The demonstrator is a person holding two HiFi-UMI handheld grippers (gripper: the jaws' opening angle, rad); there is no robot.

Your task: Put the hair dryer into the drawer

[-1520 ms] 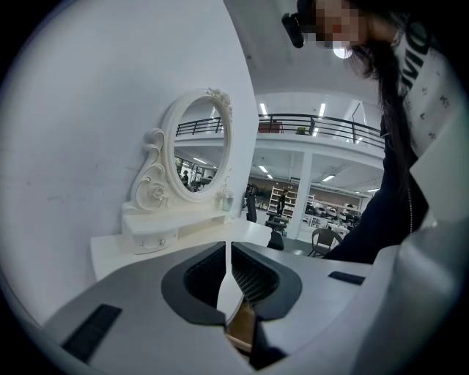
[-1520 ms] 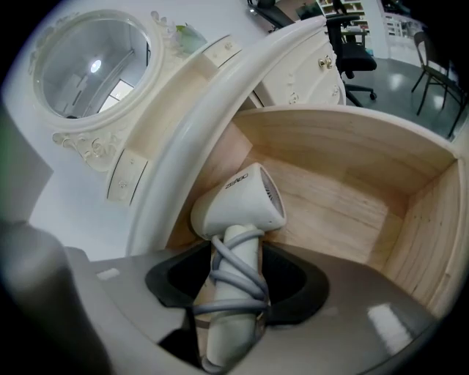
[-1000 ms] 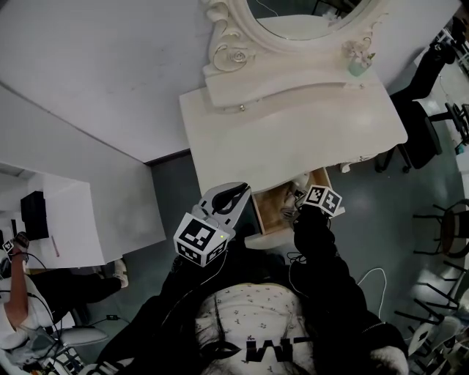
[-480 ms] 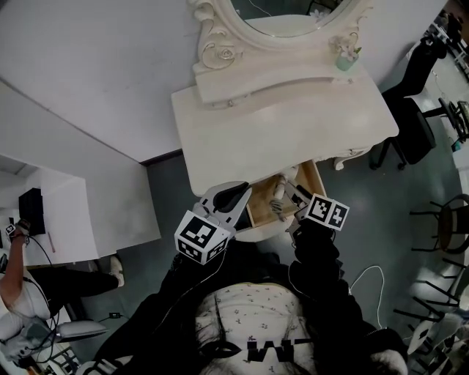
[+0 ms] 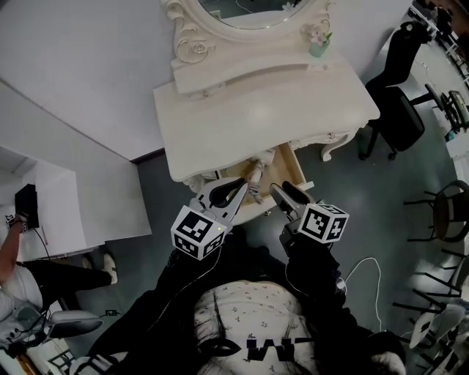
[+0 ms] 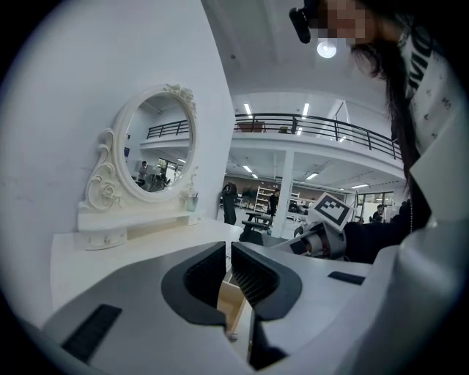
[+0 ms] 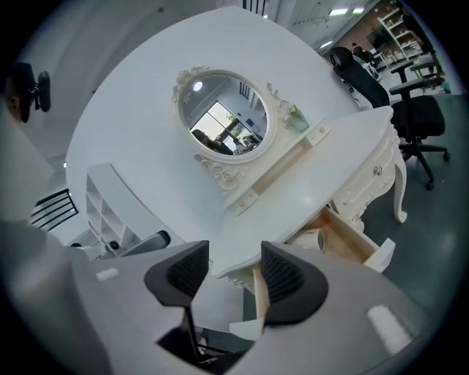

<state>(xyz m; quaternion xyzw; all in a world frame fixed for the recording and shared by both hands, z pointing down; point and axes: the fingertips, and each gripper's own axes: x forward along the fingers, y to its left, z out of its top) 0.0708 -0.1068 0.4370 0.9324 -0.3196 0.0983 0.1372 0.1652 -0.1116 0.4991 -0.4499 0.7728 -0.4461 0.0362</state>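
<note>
While both tools hang before the open drawer (image 5: 300,170), the hair dryer (image 5: 255,176) lies inside it;
the left tool (image 5: 233,187) is all but clenched on nothing; the right tool (image 5: 286,192) is released, empty; the drawer juts from under the white surface (image 5: 256,117) with its oval mirror (image 5: 242,11).

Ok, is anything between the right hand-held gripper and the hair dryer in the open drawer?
Nothing visible. The hair dryer lies in the open drawer, and the right hand-held gripper, open and empty, faces it across bare space.
</note>
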